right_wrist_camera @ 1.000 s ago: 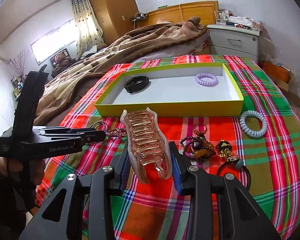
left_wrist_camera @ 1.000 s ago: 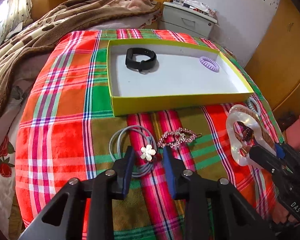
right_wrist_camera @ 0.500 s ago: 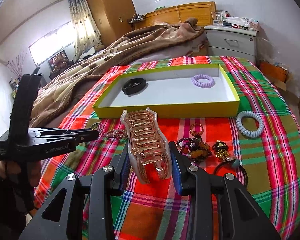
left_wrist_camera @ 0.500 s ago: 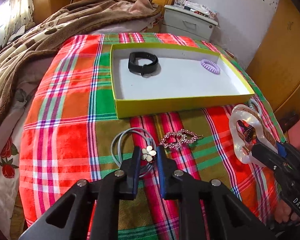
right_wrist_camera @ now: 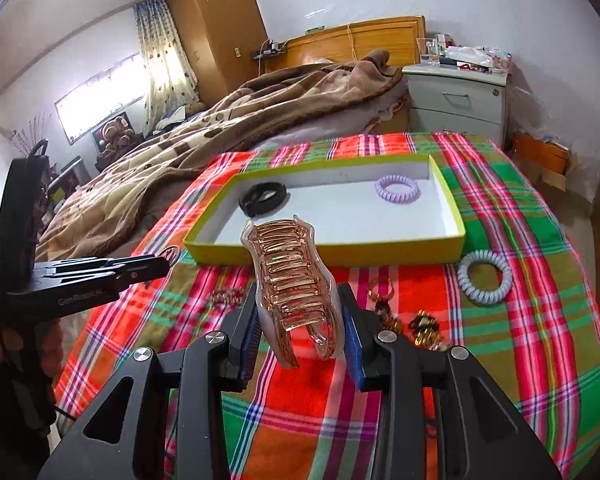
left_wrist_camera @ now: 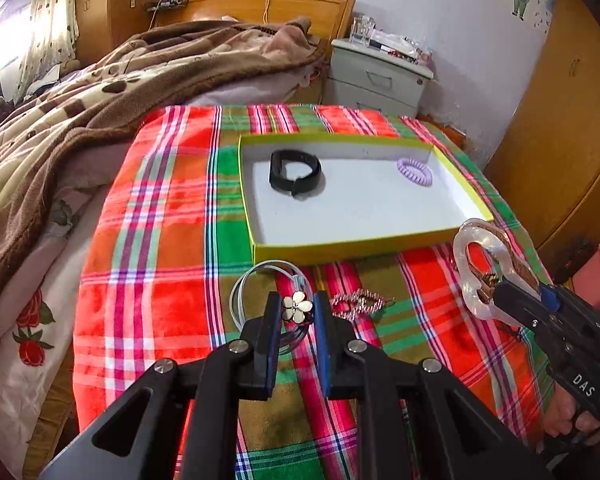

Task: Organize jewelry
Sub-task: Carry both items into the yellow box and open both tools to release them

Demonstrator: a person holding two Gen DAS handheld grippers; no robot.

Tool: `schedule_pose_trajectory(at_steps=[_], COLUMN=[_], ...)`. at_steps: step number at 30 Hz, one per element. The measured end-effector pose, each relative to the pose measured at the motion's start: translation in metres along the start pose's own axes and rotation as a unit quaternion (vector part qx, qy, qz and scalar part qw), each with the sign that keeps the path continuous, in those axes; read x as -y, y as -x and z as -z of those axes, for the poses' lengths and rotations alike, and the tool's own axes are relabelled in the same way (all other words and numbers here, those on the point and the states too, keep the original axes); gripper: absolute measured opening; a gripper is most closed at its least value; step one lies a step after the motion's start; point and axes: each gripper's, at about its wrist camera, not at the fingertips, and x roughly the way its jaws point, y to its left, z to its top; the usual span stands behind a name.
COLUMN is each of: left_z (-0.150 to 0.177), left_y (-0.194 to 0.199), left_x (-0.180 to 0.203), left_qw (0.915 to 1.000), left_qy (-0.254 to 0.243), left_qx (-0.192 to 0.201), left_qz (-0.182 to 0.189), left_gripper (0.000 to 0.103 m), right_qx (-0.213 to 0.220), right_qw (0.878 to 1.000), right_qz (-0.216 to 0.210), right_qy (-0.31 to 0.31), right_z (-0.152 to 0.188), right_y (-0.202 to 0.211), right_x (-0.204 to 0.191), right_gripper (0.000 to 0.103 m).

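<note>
Plaid cloth (left_wrist_camera: 152, 240) in red, green and orange covers a bed-side surface in a bedroom, with a brown blanket (left_wrist_camera: 100, 92) heaped behind it and a grey nightstand (right_wrist_camera: 456, 100) against the far wall. Toward the back of the cloth sits a shallow yellow-green box (left_wrist_camera: 340, 246) with a white floor, holding a black band (left_wrist_camera: 294, 174) at its left and a lilac coil hair tie (left_wrist_camera: 414, 170) at its right, well apart from each other.

At the near side, the left gripper (left_wrist_camera: 296, 312) has its fingers clamped on a grey hair tie (left_wrist_camera: 244, 284) at its small pale flower charm (left_wrist_camera: 296, 307); the tie's loops trail out to the left of the fingers and sit just in front of the box's near wall. A sparkly hair clip (left_wrist_camera: 358, 300) lies on the cloth just right of that gripper.

Meanwhile the right gripper (right_wrist_camera: 300, 320) grips a large translucent pink claw clip (right_wrist_camera: 292, 280) between its blue pads, the clip standing up between the fingers, in front of the box. To its right on the cloth lie a pale blue coil hair tie (right_wrist_camera: 485, 276) and a small cluster of beaded pieces (right_wrist_camera: 404, 320), too tangled to tell apart.
</note>
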Motion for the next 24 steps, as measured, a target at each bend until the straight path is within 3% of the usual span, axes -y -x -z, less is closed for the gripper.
schedule_pose_trajectory(at_steps=[15, 24], left_z=[-0.042, -0.060], left_y=[-0.004, -0.035], left_x=[0.009, 0.018], left_qw=[0.9996, 0.9996], left_qy=[-0.017, -0.019], left_qx=[0.022, 0.003], left_qz=[0.006, 0.021], left_gripper=[0.017, 0.017], right_qx=[0.005, -0.030], right_qw=[1.000, 0.999], right_qz=[0.014, -0.001], right_qy=[-0.011, -0.017], right_z=[-0.057, -0.085], right_y=[-0.023, -0.070], right_x=[0.019, 0.032], right_gripper=[0.037, 0.037])
